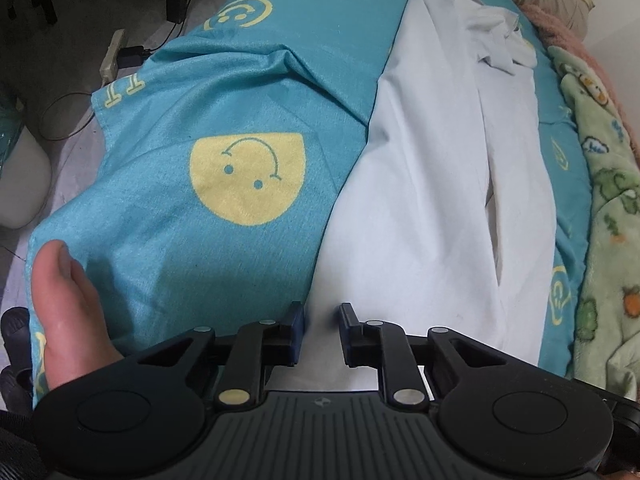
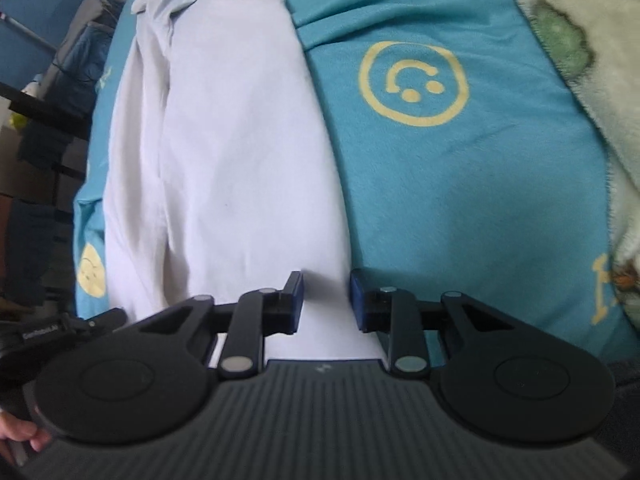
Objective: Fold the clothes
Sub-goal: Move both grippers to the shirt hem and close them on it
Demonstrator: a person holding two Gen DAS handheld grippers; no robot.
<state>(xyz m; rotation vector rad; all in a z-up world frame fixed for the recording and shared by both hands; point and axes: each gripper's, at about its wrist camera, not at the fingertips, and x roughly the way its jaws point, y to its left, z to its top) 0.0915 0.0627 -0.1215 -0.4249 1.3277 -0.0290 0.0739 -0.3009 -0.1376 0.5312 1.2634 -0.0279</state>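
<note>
A white shirt [image 1: 432,184] lies lengthwise on a teal bedsheet [image 1: 224,112] with yellow smiley faces, its sides folded inward and its collar at the far end. My left gripper [image 1: 321,312] is open, its jaws straddling the shirt's near left edge. In the right wrist view the same shirt [image 2: 224,132] lies on the sheet [image 2: 460,184]. My right gripper [image 2: 326,280] is open, its jaws straddling the shirt's near right edge. Neither gripper has cloth pinched.
A green patterned fleece blanket [image 1: 604,208] lies along the right of the bed, and shows in the right wrist view [image 2: 592,40]. A bare foot [image 1: 68,312] is at the left bed edge. A power strip and cables [image 1: 114,56] lie on the floor.
</note>
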